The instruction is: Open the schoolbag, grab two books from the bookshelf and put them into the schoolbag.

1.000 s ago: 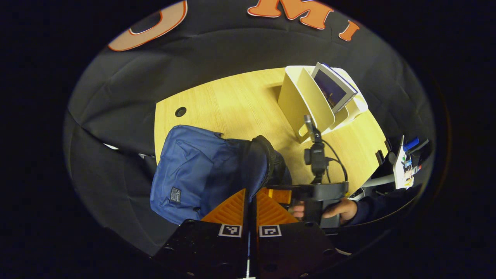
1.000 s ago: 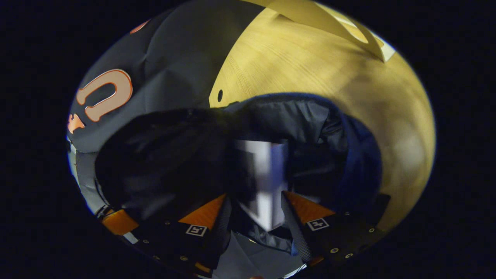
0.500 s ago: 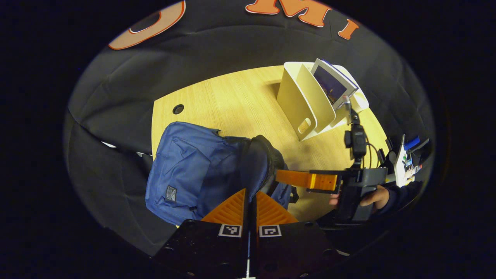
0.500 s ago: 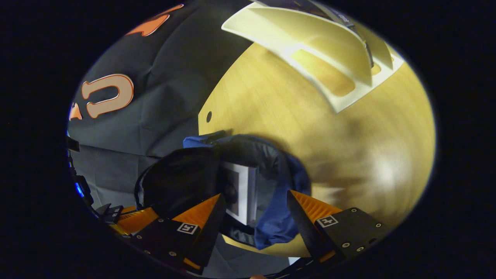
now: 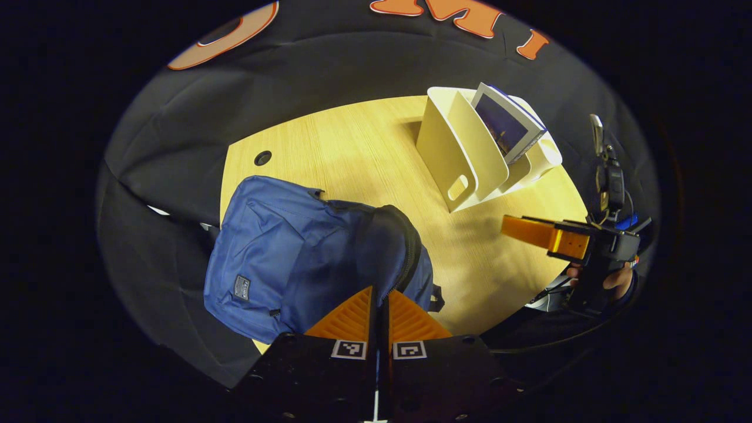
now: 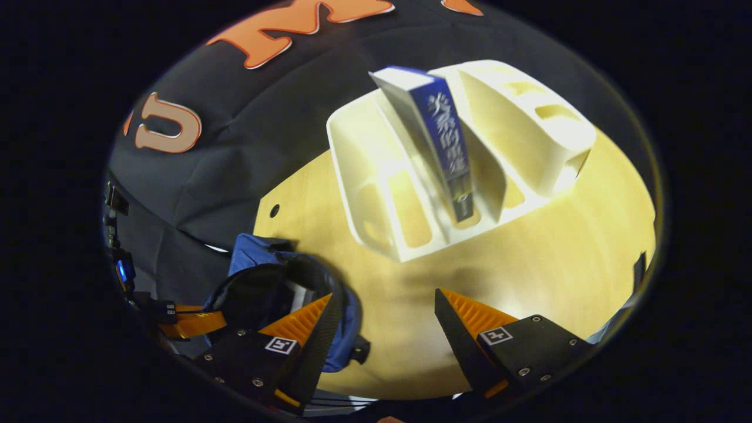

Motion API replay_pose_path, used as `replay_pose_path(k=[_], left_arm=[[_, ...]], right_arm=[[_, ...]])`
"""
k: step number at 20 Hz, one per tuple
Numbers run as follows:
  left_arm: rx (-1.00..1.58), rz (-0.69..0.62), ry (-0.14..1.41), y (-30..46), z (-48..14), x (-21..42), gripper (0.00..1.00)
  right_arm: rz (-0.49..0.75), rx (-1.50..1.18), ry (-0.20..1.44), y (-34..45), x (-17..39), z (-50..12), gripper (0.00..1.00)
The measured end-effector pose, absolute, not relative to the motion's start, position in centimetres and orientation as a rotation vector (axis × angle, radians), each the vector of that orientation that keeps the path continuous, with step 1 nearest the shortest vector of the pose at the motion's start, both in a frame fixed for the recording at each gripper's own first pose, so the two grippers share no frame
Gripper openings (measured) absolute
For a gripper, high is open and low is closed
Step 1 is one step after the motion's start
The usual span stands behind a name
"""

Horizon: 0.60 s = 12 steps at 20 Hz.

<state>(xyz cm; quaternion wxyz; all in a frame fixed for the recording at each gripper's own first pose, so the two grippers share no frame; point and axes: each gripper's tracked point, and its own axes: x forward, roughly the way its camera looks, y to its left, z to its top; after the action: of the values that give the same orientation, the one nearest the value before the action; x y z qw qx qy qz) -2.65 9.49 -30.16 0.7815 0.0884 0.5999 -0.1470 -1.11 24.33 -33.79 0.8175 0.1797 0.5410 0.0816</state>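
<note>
The blue schoolbag (image 5: 294, 258) lies on the wooden table (image 5: 352, 147), its dark mouth facing right. My left gripper (image 5: 380, 299) is shut on the zippered rim of that mouth. In the left gripper view, my right gripper (image 5: 537, 232) hovers over the table's right edge, held by a hand (image 5: 617, 282). In the right gripper view, my right gripper (image 6: 385, 305) is open with nothing between its fingers. It faces the cream bookshelf (image 6: 382, 194), where a blue-spined book (image 6: 440, 135) leans in a slot. The schoolbag (image 6: 346, 305) sits low on the left, with something pale (image 6: 296, 291) inside it.
The bookshelf (image 5: 464, 153) stands at the table's far right with the book (image 5: 505, 126) in it. A round cable hole (image 5: 262, 157) sits at the table's far left. Bare tabletop (image 6: 558, 264) separates the bag from the shelf. The table's right edge is close.
My right gripper has come out of the schoolbag without the book, which stayed inside. It has swung right and now faces the bookshelf. My left gripper still grips the bag's rim.
</note>
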Motion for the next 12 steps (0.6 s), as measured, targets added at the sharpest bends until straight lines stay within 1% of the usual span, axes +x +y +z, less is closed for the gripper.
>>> replay_pose_path(k=[2, 4, 6, 9, 12], left_arm=[[0.183, -0.308, 1.292, 9.3, -30.5, -2.7, 0.02], [0.167, -0.299, 1.286, 9.2, -30.6, -2.8, 0.02], [0.147, -0.290, 1.281, 9.1, -30.8, -3.0, 0.02], [0.119, -0.276, 1.271, 9.2, -30.9, -3.2, 0.02], [0.102, -0.268, 1.264, 9.2, -30.8, -3.3, 0.02]], right_arm=[[0.155, 0.280, 1.096, 22.5, 0.5, -33.1, 0.97], [0.144, 0.169, 1.001, 20.3, 2.7, -31.4, 0.97], [0.137, 0.097, 0.944, 18.8, 4.4, -29.8, 0.97], [0.127, 0.053, 0.894, 17.5, 7.1, -27.9, 0.97], [0.128, -0.007, 0.883, 16.7, 9.8, -27.2, 0.97]])
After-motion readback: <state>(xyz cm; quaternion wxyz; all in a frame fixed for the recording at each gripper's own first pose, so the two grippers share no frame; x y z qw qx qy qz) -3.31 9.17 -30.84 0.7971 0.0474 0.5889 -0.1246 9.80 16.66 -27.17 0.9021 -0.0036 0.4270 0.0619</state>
